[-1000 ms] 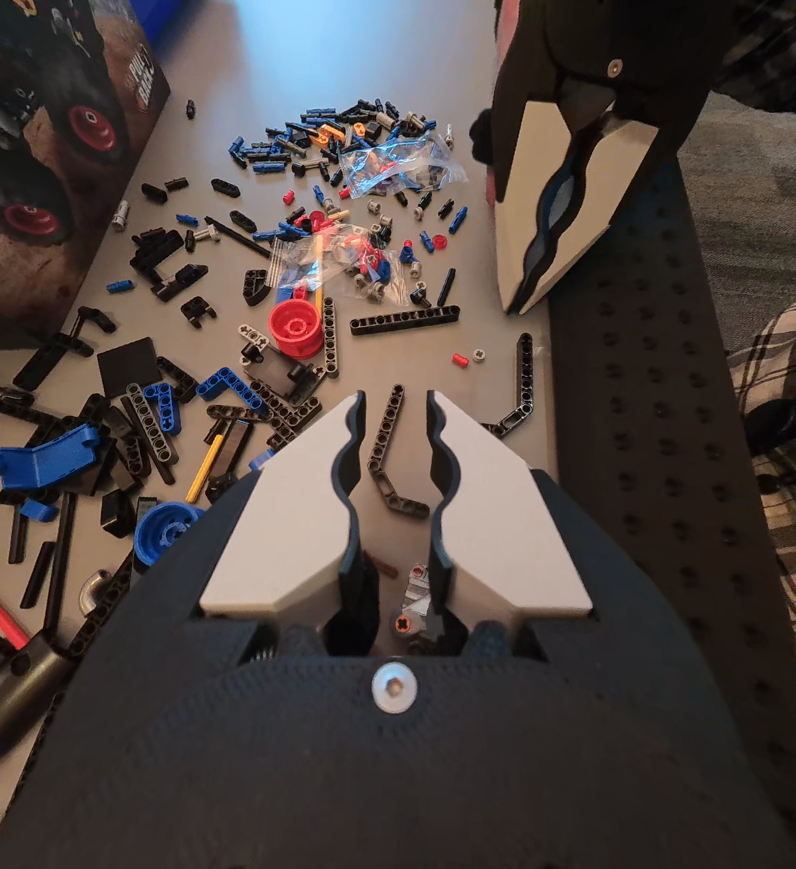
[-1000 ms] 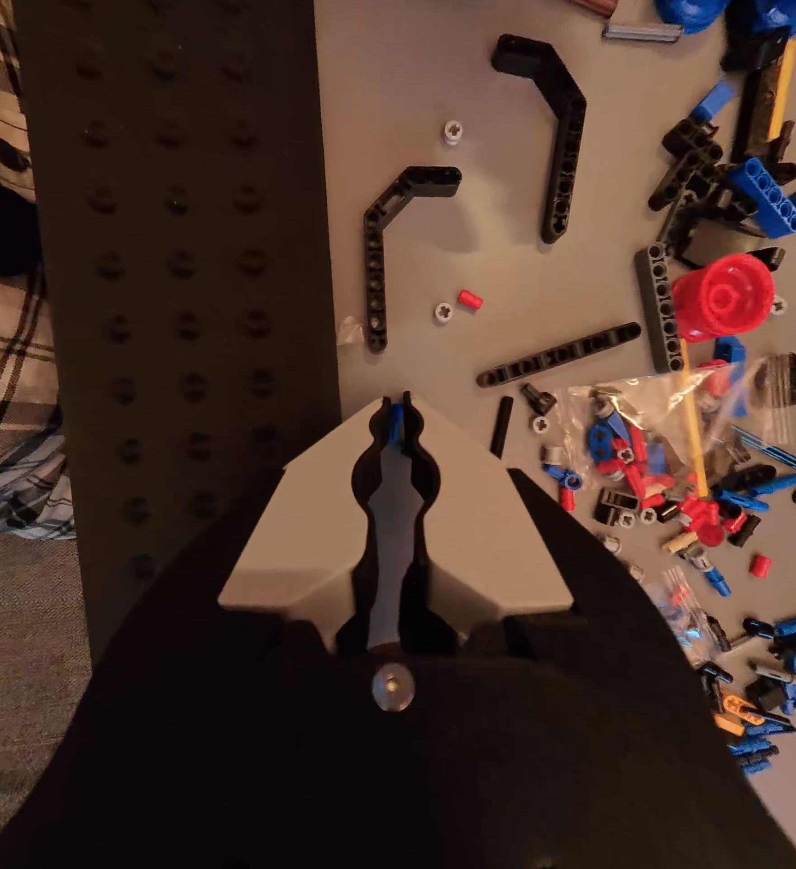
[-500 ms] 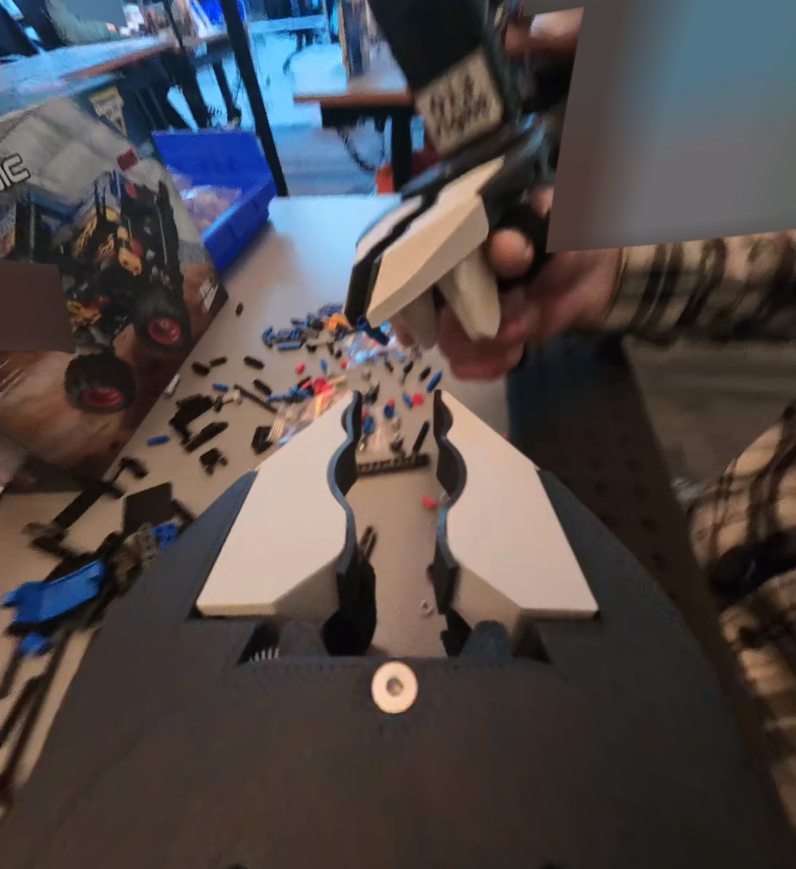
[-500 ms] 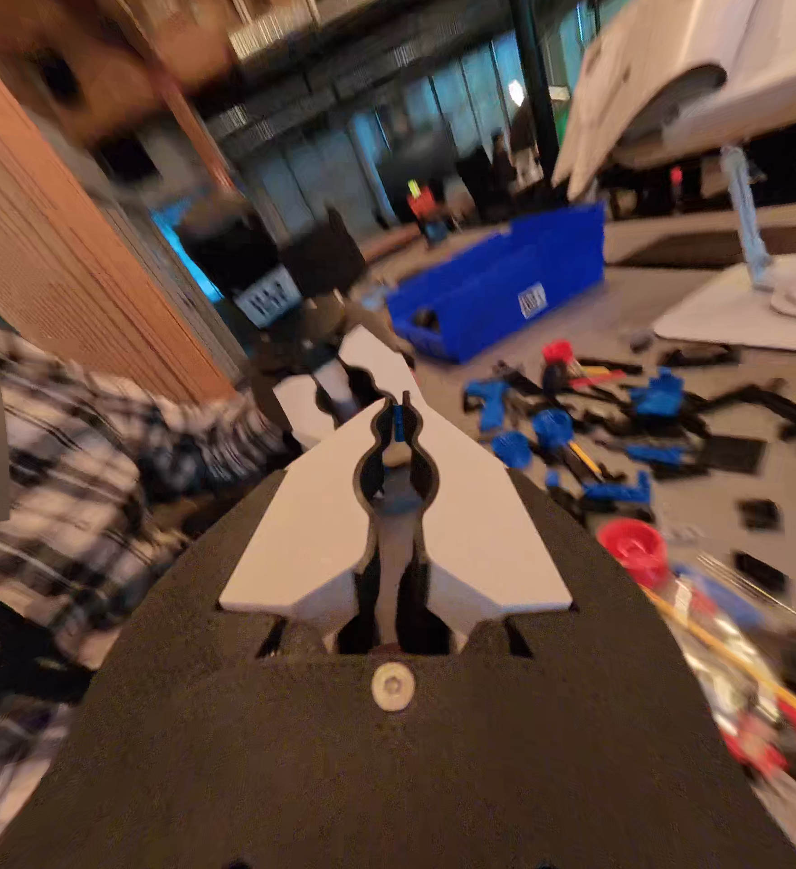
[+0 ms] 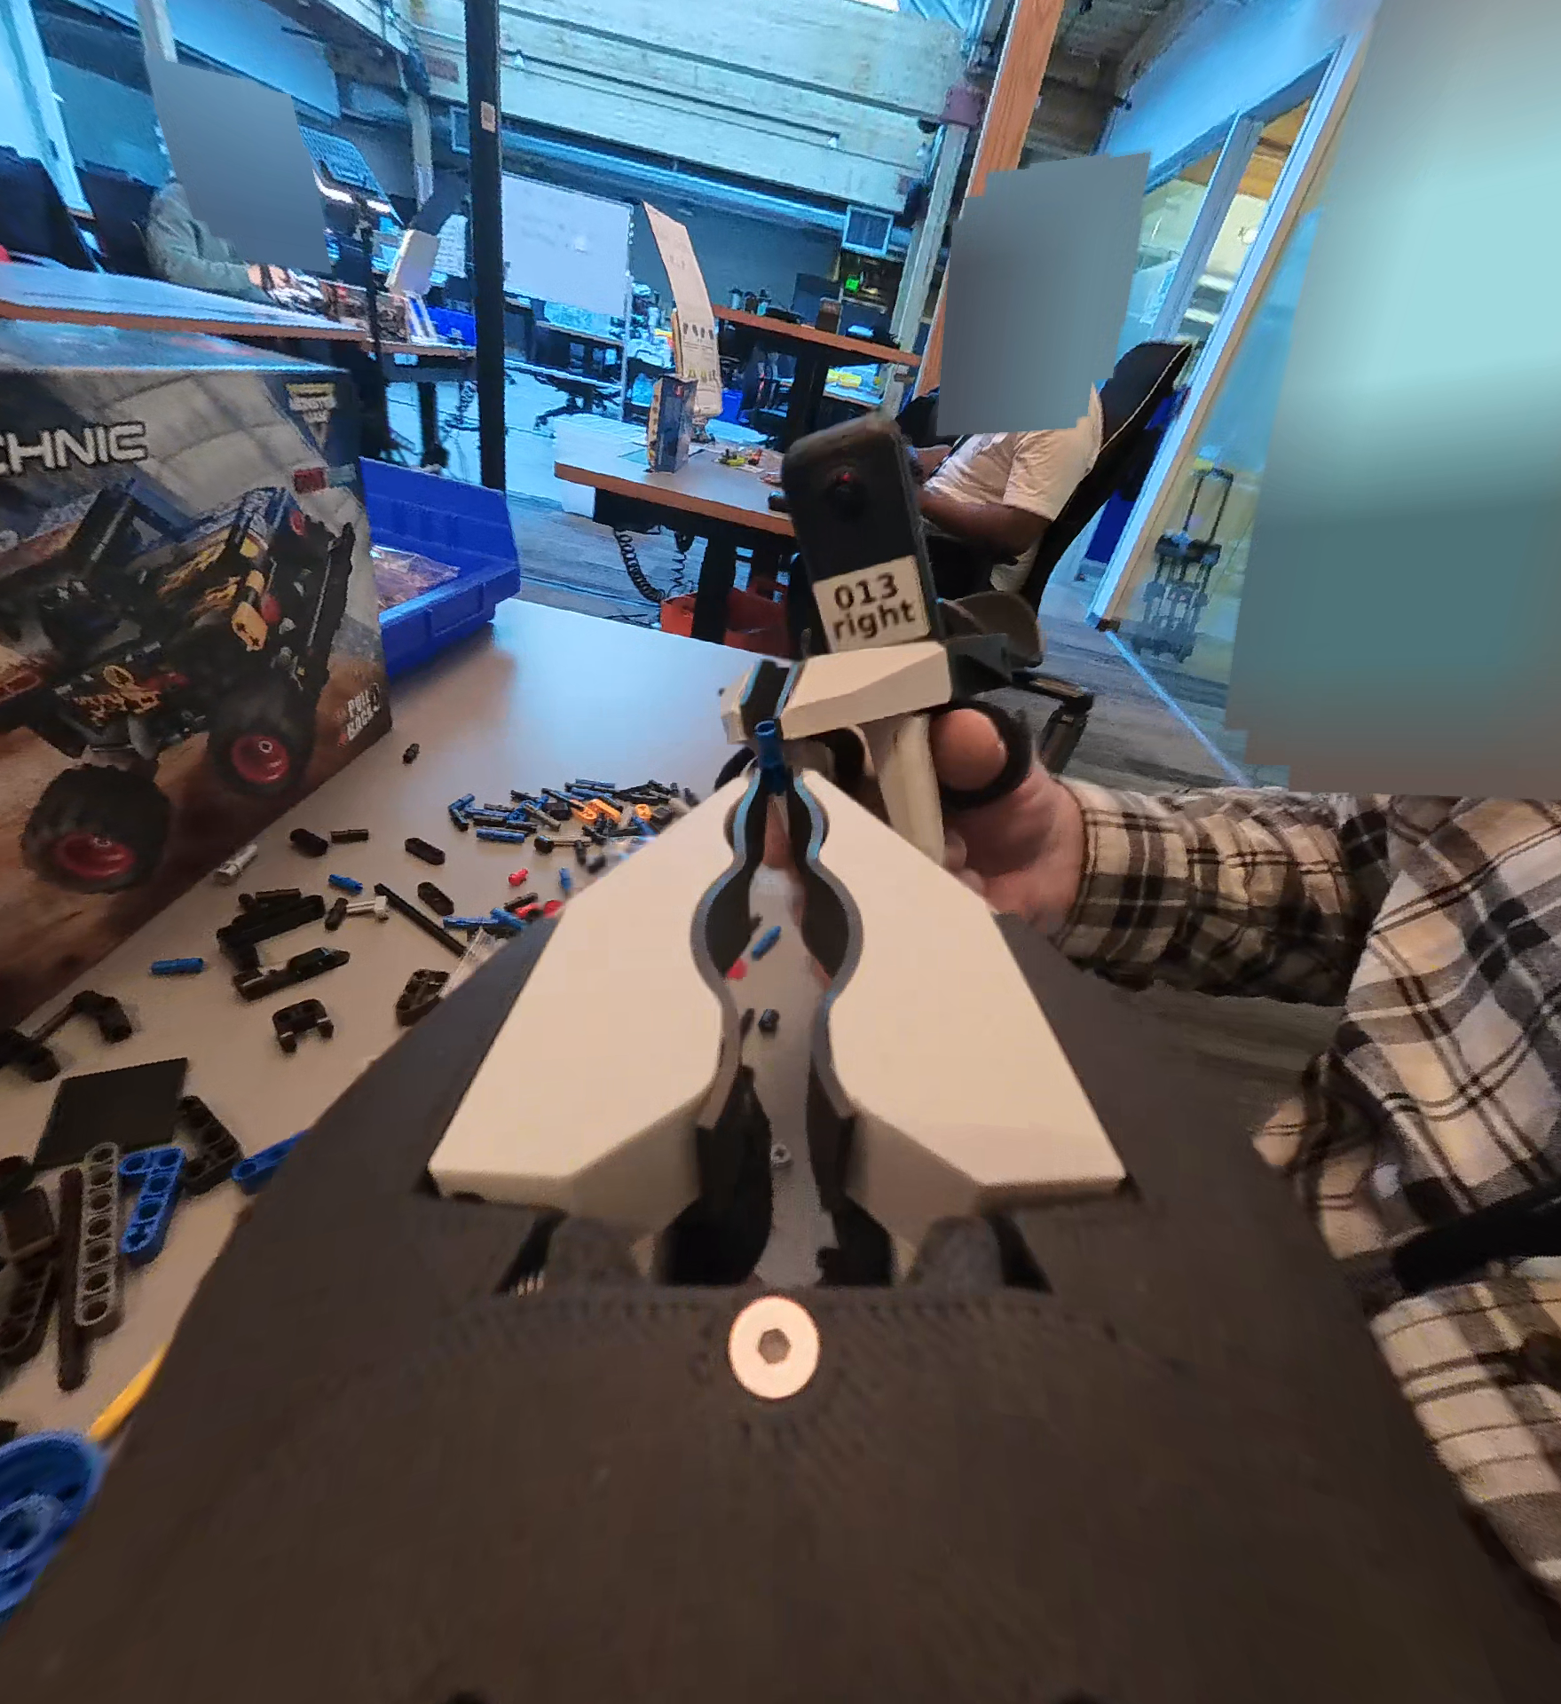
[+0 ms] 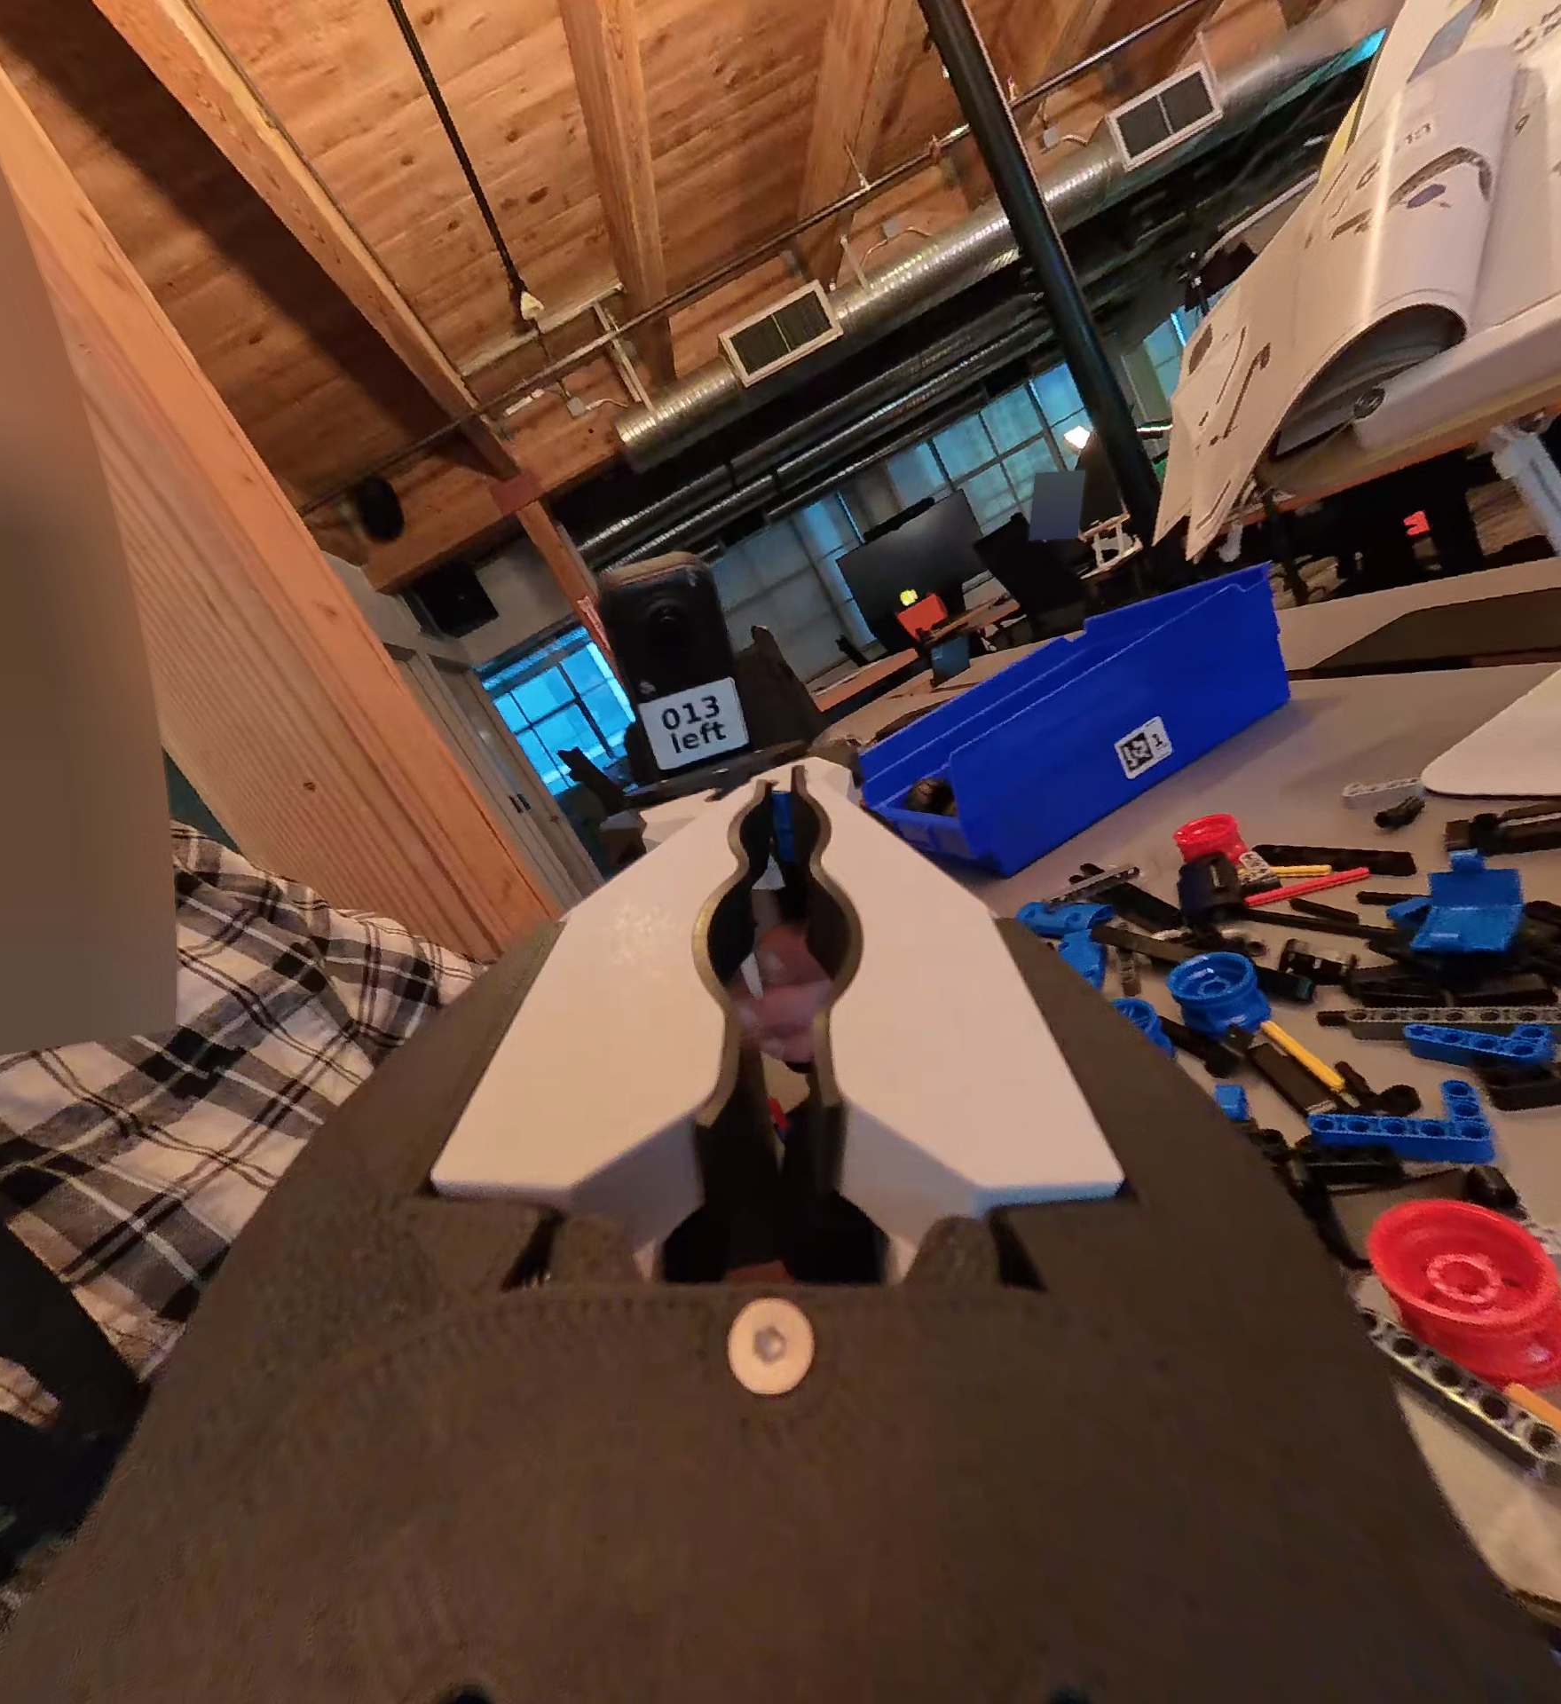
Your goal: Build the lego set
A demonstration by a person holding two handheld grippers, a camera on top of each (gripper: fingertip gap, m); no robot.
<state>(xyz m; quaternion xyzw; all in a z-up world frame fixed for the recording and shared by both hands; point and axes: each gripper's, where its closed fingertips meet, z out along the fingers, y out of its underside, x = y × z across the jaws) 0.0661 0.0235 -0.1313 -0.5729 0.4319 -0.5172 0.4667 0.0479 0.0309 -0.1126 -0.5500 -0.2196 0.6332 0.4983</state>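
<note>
As two handheld tongs meet in mid-air above the table (image 5: 573, 701), the left gripper (image 5: 772, 793) has its pale fingertips drawn nearly together around the lower end of a small blue pin (image 5: 766, 751). The pin stands roughly upright. Its upper end sits in the tips of the right gripper (image 5: 758, 715), which points down and to the left from a hand (image 5: 1007, 830) in a plaid sleeve (image 5: 1219, 885). In the right wrist view the same pin shows as a blue sliver pinched between that gripper's pressed-together tips, with the left gripper just beyond.

Below and behind them, loose parts (image 5: 564, 811) in black, blue, red and orange lie scattered across the grey tabletop. A blue wheel hub (image 5: 2, 1540) sits at the near left edge, and a red wheel hub (image 6: 1477, 1291) lies beside a yellow axle. Farther back, the set's box (image 5: 131, 627), printed with a monster truck, stands on the table's left side. A blue bin (image 5: 444, 572) rests just behind it. An open instruction booklet (image 6: 1403, 230) is propped on a stand. Desks and seated people fill the workshop beyond.
</note>
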